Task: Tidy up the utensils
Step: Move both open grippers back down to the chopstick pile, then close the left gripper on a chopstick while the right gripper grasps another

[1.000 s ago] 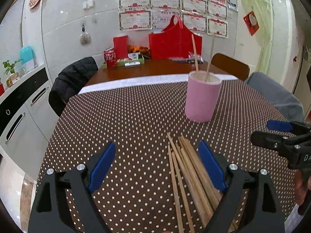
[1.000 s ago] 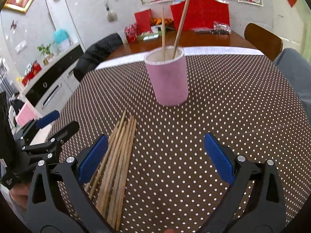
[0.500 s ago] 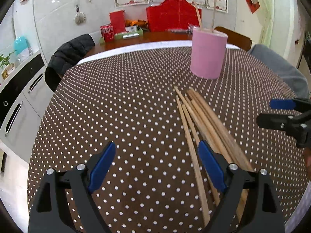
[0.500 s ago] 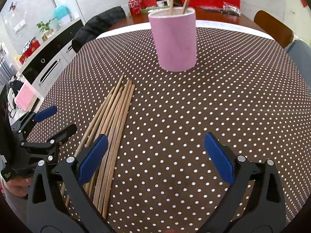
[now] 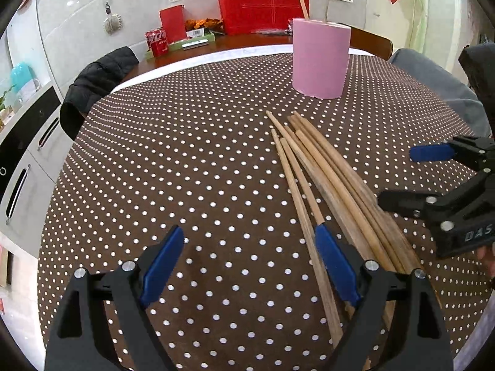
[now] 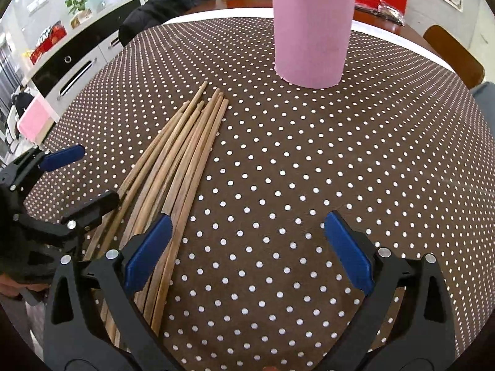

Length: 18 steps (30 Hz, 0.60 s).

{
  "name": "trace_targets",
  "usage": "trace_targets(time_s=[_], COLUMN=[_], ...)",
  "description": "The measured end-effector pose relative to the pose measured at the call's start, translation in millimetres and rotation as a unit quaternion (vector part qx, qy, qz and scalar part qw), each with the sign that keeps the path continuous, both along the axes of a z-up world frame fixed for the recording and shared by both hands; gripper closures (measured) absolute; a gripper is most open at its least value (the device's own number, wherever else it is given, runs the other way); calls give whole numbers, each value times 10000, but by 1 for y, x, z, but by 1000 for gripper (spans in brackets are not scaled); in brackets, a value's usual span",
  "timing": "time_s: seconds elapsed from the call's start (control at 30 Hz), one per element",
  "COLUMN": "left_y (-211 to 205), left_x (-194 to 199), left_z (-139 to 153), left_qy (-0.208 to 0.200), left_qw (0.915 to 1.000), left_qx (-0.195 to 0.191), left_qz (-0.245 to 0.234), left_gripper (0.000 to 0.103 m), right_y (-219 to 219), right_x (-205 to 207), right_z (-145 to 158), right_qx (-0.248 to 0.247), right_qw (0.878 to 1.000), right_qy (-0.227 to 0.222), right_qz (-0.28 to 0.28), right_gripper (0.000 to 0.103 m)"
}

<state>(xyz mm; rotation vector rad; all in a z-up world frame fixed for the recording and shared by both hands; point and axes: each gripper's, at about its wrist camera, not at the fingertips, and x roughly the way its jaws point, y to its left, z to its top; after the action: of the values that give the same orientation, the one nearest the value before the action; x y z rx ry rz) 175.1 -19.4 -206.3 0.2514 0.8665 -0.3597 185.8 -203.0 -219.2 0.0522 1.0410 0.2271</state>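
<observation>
Several wooden chopsticks [image 5: 328, 173] lie in a loose bundle on the brown polka-dot tablecloth; they also show in the right wrist view [image 6: 182, 151]. A pink cylindrical holder [image 5: 320, 58] stands beyond them with two chopsticks in it; in the right wrist view [image 6: 312, 31] it stands at the top. My left gripper [image 5: 247, 262] is open and empty, low over the cloth, its right finger over the bundle's near ends. My right gripper [image 6: 247, 247] is open and empty, its left finger over the bundle. Each gripper shows in the other's view.
The tablecloth [image 5: 185, 160] covers the table. Behind it are a wooden desk with a red bag [image 5: 260, 9], a red can [image 5: 157, 41], a chair with a black jacket [image 5: 96, 77] and a grey-covered chair [image 5: 433, 80]. White cabinets [image 5: 24, 154] stand at left.
Both grippers have dropped lower and tilted down toward the chopstick bundle, which now sits nearer the fingers. Both stay open. The chopsticks and holder have not moved.
</observation>
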Motion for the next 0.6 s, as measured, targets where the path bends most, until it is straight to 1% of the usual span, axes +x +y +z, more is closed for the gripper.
trace_targets(time_s=[0.13,0.3,0.37,0.47,0.57,0.6], left_y=[-5,-6,-5,-5,-4,-4], left_x=[2,3,4,5,5,5], left_z=[-2,-3,-3,-4,-4,-4], left_qy=[5,49,57,44,38,35], left_qw=[9999,10000,10000,10000,9999,9999], left_qx=[125,75,64,78,89,90], left_qz=[4,13,23,35,29,28], left_gripper=[18,18,18,18,18,18], right_y=[4,11,18,22,22,21], right_x=[5,15,21,28,30,31], right_z=[2,4,1,-1,0,1], right_qx=[-231,-263,-469,-476,-468,-456], right_qw=[9997,9996,9989,9988,9988,9989], right_qy=[-14,40,71,134,136,134], right_qz=[-65,36,40,3,11,14], right_gripper=[6,6,6,7,11,14])
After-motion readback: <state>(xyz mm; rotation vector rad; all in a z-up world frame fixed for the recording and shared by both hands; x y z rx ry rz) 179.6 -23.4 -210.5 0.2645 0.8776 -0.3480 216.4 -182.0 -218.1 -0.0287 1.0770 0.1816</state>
